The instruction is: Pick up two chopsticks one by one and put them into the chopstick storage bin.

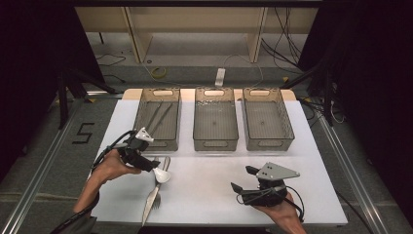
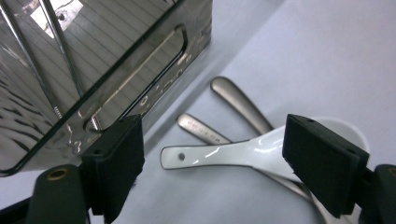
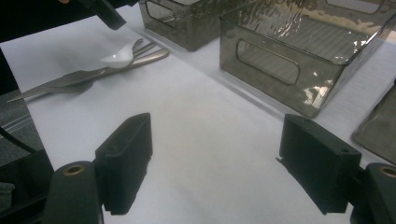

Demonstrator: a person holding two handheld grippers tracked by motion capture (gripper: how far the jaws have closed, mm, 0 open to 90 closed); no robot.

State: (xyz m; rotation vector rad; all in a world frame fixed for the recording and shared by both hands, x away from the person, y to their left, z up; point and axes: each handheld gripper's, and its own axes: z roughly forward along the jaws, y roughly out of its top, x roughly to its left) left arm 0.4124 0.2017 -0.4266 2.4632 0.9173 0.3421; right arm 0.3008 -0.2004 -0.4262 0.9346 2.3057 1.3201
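Observation:
A white ceramic spoon (image 2: 219,154) lies on the white table across two metal cutlery handles (image 2: 240,105). My left gripper (image 2: 215,140) hovers just over it, open, with the spoon's handle lying between the two pads and touching neither. From above, the left gripper (image 1: 152,165) sits at the spoon (image 1: 162,174), just in front of the left bin (image 1: 157,142). A knife and a fork (image 1: 152,197) lie under the spoon, pointing toward the front edge. My right gripper (image 1: 242,178) rests open near the front right, and its jaws (image 3: 219,130) have nothing but bare table between them.
Three smoky clear bins stand in a row at the back: the left one (image 2: 140,93) holds thin metal rods, and the middle (image 1: 215,141) and right (image 1: 268,142) ones look empty. The white table (image 1: 204,195) ends close in front of both hands.

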